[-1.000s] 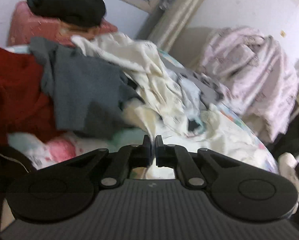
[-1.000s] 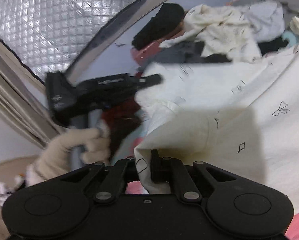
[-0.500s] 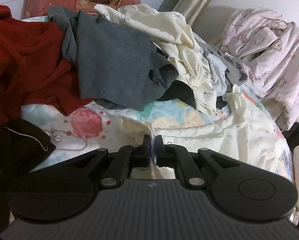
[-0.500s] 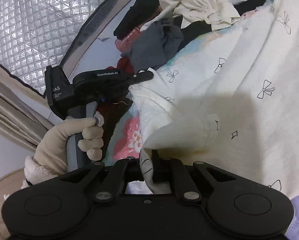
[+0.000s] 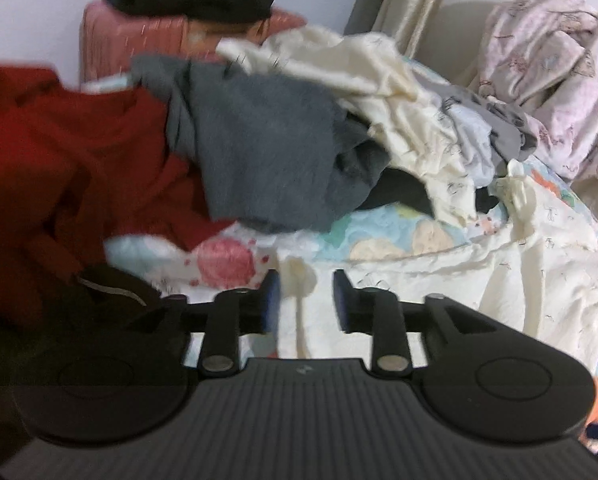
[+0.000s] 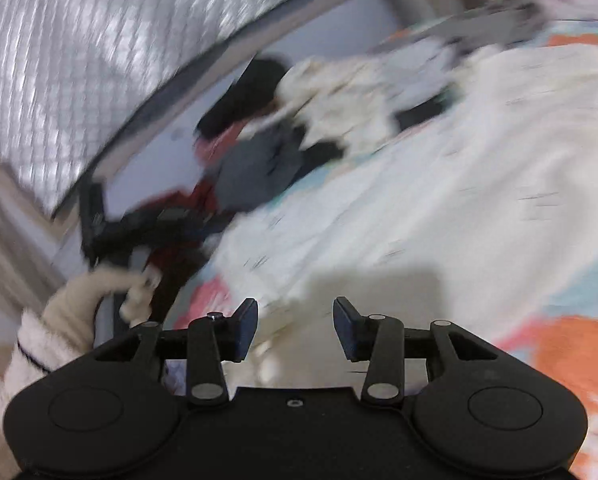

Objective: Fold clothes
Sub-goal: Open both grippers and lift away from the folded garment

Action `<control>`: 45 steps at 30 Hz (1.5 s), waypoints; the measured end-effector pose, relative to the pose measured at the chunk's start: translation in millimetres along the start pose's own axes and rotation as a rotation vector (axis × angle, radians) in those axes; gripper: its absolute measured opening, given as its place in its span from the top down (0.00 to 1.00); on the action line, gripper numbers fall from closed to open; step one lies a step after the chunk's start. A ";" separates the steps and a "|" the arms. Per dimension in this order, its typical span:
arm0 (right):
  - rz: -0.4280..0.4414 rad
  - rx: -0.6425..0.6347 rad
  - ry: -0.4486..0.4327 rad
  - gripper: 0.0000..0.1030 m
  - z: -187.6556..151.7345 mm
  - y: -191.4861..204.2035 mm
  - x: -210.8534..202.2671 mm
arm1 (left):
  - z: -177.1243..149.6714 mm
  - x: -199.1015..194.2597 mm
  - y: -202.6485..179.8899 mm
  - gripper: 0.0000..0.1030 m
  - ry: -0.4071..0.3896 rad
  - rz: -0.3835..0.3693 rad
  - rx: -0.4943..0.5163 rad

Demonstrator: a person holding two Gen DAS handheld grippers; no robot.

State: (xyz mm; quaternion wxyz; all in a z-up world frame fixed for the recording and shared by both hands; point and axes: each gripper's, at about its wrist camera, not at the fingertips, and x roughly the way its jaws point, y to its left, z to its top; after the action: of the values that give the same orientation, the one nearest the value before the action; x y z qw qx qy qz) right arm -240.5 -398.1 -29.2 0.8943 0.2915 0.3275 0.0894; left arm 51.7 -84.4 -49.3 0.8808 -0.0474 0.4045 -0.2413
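Your left gripper (image 5: 305,300) and right gripper (image 6: 295,328) both stood wide and empty over the cream garment (image 5: 519,280), spread on the bed (image 5: 399,236) from 12 to 3 o'clock: light, limp, wrinkled cloth, likely best pinched at a hem or corner.

The left wrist view looks low and close across the bed (image 5: 411,236) toward the clothes pile (image 5: 267,152) and far wall. The right wrist view, blurred, faces leftward over the bed. Both share the cream garment (image 5: 539,280) and pile.
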 end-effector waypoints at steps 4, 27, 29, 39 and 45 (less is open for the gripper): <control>-0.133 0.070 -0.121 0.53 -0.3 -37.9 -49.9 | 13.6 -21.3 -28.9 0.61 0.011 -0.087 0.031; -0.279 -0.109 -0.070 0.47 33.6 -126.0 -121.9 | -142.1 -72.0 -59.8 0.95 0.094 0.059 0.004; -0.283 -0.142 -0.052 0.47 38.2 -135.1 -122.9 | -147.3 -80.4 -55.2 0.92 0.085 0.107 -0.024; -0.261 -0.238 0.045 0.47 67.9 -185.1 -125.2 | -129.6 -134.1 -117.3 0.66 -0.026 0.242 0.129; -0.263 -0.288 0.103 0.45 119.6 -191.4 -137.9 | -89.6 -106.0 -207.7 0.49 0.008 0.039 0.362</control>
State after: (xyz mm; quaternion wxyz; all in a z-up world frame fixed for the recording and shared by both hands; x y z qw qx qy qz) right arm -276.2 -657.6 7.0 0.9127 0.1101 0.3921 0.0326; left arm -153.6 -207.8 21.9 0.8780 0.1206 0.3587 -0.2932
